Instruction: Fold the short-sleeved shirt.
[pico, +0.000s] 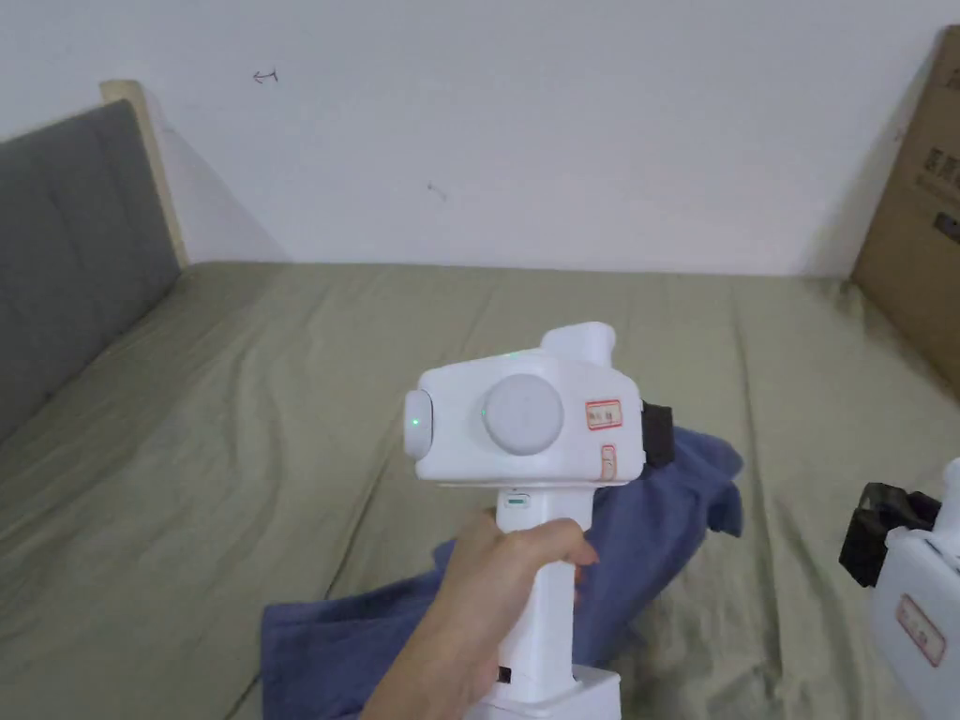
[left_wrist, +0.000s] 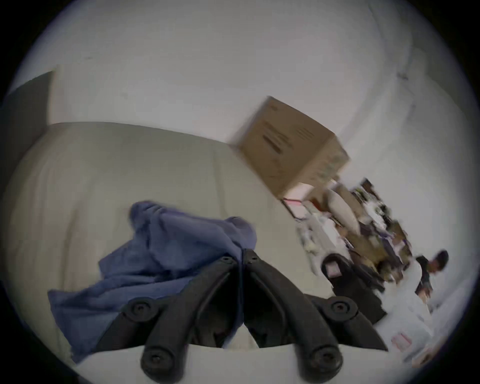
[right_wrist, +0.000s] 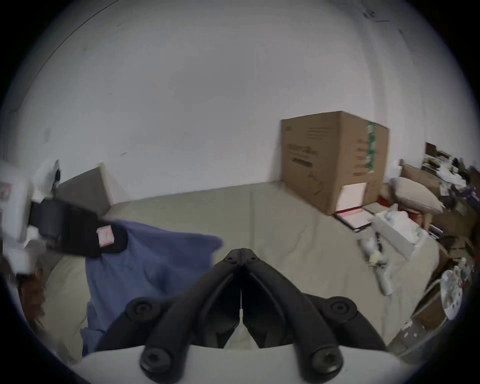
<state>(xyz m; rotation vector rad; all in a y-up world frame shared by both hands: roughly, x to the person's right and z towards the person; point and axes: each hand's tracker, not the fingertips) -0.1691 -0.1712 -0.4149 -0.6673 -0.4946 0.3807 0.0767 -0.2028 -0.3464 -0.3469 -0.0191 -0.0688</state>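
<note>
A crumpled blue short-sleeved shirt (pico: 656, 534) hangs from my left gripper (pico: 659, 436), and its lower part trails on the olive bed sheet (pico: 234, 422). A hand holds that gripper's white body up over the middle of the bed. In the left gripper view the jaws (left_wrist: 242, 253) are shut, with a strip of shirt (left_wrist: 168, 246) pinched between them. My right gripper (pico: 867, 544) is at the lower right, apart from the shirt. In the right gripper view its jaws (right_wrist: 241, 252) are shut with nothing between them, and the shirt (right_wrist: 155, 254) drapes to their left.
A grey padded headboard (pico: 66, 253) stands at the left and a white wall runs behind the bed. A large cardboard box (right_wrist: 332, 161) sits on the bed's far right corner. Loose papers, a pillow and clutter (right_wrist: 402, 233) lie beyond the bed's right edge.
</note>
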